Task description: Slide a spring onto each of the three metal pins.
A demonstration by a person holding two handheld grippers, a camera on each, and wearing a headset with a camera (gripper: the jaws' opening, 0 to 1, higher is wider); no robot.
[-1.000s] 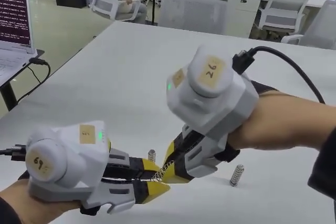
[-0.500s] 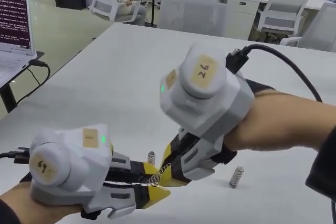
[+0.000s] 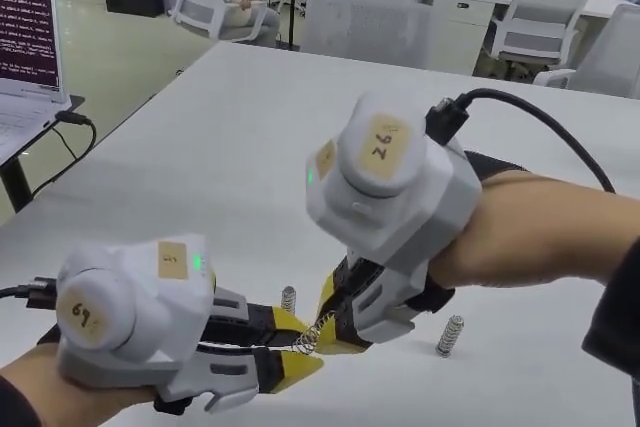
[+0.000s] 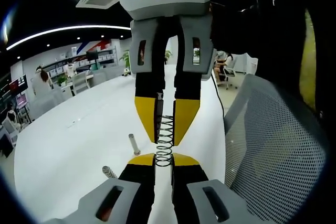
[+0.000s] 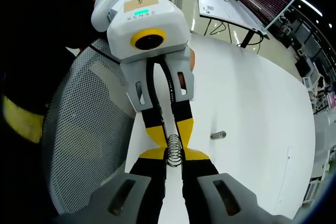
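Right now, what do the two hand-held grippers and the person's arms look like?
Both are white plastic housings with a green light, black jaws and yellow tips. The left gripper bears a beige sticker marked 69; the right gripper bears a beige sticker marked 26 and has a black cable plugged in. A dark sleeve shows on the right arm.

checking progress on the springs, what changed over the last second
The right claw shifted a little left, closer over the left claw. Nothing was taken or let go: the spring stays pinched between both claws. The left claw barely moved, and the two other springs on the table stayed put.
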